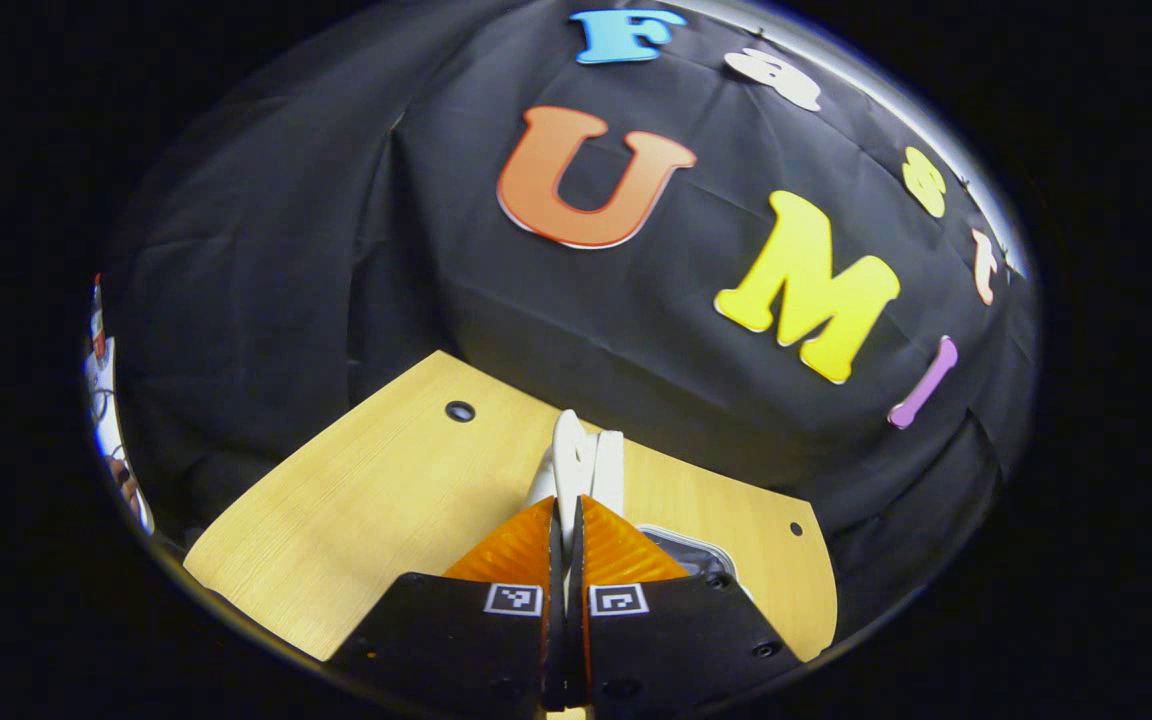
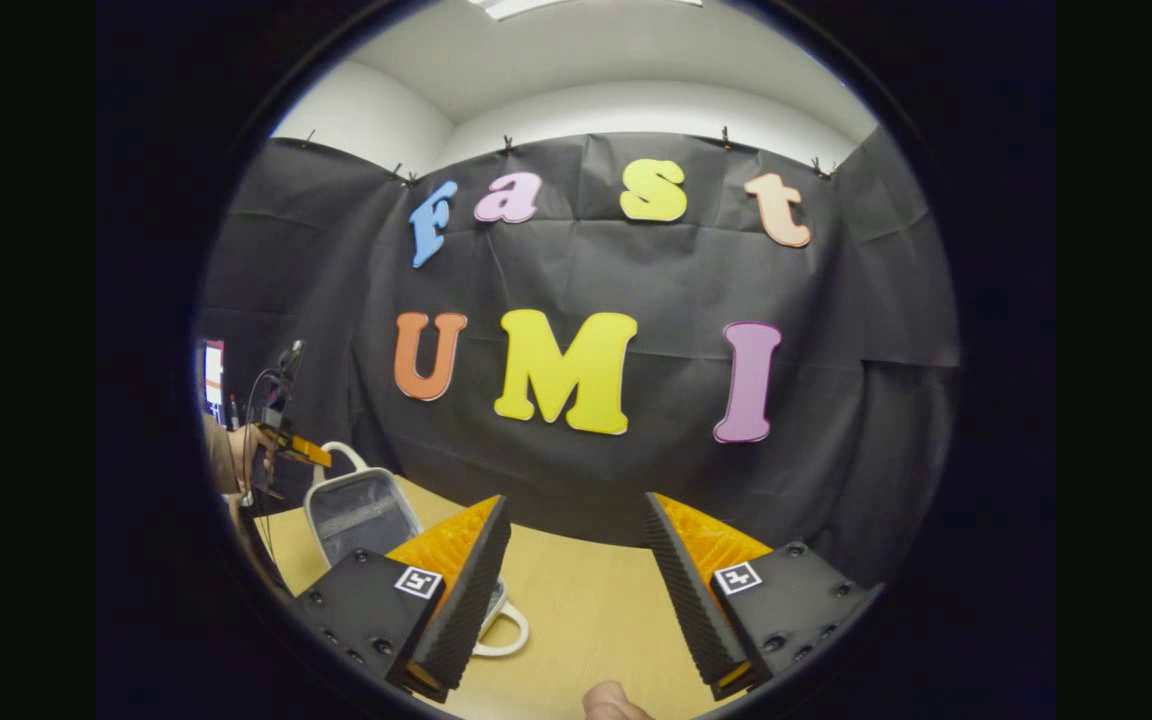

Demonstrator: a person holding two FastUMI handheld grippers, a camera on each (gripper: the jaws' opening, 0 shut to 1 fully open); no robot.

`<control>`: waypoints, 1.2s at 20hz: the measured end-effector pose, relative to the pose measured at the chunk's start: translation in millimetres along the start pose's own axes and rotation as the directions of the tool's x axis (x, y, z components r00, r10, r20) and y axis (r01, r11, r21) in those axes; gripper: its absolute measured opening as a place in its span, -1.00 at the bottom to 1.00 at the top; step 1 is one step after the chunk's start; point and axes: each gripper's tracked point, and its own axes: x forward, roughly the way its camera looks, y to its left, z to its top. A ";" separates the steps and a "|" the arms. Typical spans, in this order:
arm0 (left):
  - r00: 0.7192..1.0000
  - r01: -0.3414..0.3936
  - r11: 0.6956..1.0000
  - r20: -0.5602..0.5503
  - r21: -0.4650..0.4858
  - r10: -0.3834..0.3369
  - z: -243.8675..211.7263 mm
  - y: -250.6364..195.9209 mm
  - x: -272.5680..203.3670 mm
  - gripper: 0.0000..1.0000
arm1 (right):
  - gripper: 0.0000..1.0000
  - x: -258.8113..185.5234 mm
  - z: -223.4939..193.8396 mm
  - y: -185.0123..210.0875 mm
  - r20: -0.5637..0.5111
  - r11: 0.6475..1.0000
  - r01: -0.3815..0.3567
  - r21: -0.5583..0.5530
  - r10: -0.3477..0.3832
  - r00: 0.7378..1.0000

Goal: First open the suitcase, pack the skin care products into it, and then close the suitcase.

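the small, light, rigid suitcase [image 2: 361, 515] on the surface [image 1: 386, 490] is gripped by its thin white handle [image 1: 576, 455] in the clenched left claw [image 1: 566, 520], while the right claw [image 2: 576, 560] is held released beside it.

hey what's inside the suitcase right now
Through the raised clear lid, nothing can be made out inside the suitcase. The right claw hides its base. The left claw grips the handle.

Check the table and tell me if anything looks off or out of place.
Nothing stands out. The left gripper is shut on the white loop handle of the clear plastic suitcase, whose lid stands raised over the wooden table. Right gripper open, holding nothing.
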 end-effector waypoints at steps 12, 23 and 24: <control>0.976 0.203 0.978 -0.087 0.053 -0.198 -69.0 -171.1 -10.9 -0.93 | 0.60 -19.9 -25.9 -25.7 -0.040 0.999 -0.029 0.043 0.030 0.999; 0.909 0.296 0.907 -0.381 0.301 -0.170 -204.4 -264.4 41.6 -0.93 | 0.60 -26.3 -46.5 -59.6 -0.081 0.997 0.029 0.065 -0.024 0.996; 0.901 0.307 0.891 -0.404 0.335 -0.159 -213.5 -268.4 45.6 -0.93 | 0.56 -27.4 -49.1 -64.2 -0.086 0.997 0.040 0.065 -0.034 0.996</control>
